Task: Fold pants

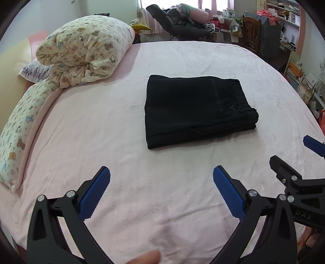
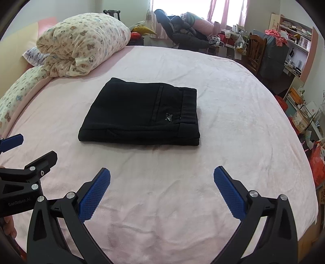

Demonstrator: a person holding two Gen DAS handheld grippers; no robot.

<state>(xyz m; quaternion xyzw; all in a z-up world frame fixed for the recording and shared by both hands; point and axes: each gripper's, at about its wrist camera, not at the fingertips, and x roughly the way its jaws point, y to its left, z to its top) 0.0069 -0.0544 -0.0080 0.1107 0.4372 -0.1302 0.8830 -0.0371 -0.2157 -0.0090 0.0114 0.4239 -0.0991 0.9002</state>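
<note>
Black pants (image 1: 199,109) lie folded into a compact rectangle in the middle of the pink bed (image 1: 121,142), waistband to the right. They also show in the right wrist view (image 2: 142,115), with a small logo near the waistband. My left gripper (image 1: 161,182) is open and empty, held above the bedsheet short of the pants. My right gripper (image 2: 161,182) is open and empty too, short of the pants' near edge. Each gripper shows at the edge of the other's view: the right gripper (image 1: 292,154), the left gripper (image 2: 32,150).
A rolled bear-print duvet (image 1: 85,48) and pillows (image 1: 18,138) lie along the bed's left side. Beyond the far edge stand a chair heaped with dark clothes (image 1: 178,22), a wooden chair (image 1: 251,34) and cluttered shelves (image 1: 288,18). The pink bed (image 2: 243,121) drops off at the right.
</note>
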